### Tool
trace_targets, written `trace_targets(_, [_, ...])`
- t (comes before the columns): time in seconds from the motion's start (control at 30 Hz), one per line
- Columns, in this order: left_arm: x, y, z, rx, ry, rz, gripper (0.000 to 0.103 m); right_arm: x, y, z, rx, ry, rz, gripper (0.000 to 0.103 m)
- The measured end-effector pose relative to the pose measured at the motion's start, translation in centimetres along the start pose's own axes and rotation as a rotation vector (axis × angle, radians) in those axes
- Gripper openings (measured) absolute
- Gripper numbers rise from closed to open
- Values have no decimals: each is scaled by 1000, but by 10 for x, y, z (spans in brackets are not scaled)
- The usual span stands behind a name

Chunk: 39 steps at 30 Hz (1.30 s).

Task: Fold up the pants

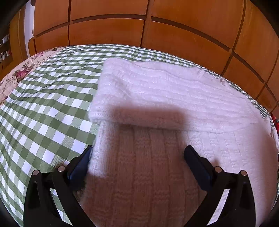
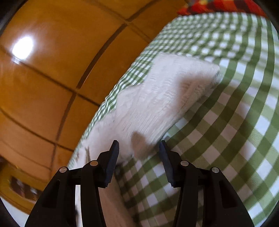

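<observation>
The white knitted pants (image 1: pixel 157 97) lie on a green-and-white checked cloth (image 1: pixel 43 104), with one part folded back over the rest. My left gripper (image 1: pixel 137 157) is open and straddles the near part of the pants; its left finger (image 1: pixel 80 165) touches the pants' left edge. In the right wrist view the pants (image 2: pixel 157 97) lie as a folded strip near the cloth's (image 2: pixel 226 122) edge. My right gripper (image 2: pixel 139 150) is open and empty, just short of the strip's near end. That view is motion-blurred.
Wooden wardrobe doors (image 1: pixel 174 31) stand just behind the bed. A floral cover (image 1: pixel 21 69) shows at the far left. A red patterned fabric (image 2: pixel 218 7) lies at the cloth's far end. The bed's edge drops beside the pants in the right wrist view.
</observation>
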State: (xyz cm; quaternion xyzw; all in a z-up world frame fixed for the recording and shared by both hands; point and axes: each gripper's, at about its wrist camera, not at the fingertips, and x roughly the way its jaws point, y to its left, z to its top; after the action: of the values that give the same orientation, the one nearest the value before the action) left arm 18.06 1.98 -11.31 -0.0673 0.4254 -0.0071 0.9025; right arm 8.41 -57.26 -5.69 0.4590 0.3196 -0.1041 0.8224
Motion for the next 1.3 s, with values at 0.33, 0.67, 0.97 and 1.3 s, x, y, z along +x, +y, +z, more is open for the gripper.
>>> trace_targets(0.33, [1,0,-1,3,3,5,101,13,5,9,24,-33,-3,8])
trace_targets(0.67, [1,1,0,-2,-2,0,101,1,85,-1,-15,-7,227,8])
trace_targets(0.97, [0,2,0,-15,-8,-14,101,74,167,-83,-165,234,328,8])
trace_targets(1.3, [-19,-14,12,-2,-2,-42,101,109,146,-118,-343,362,248,51])
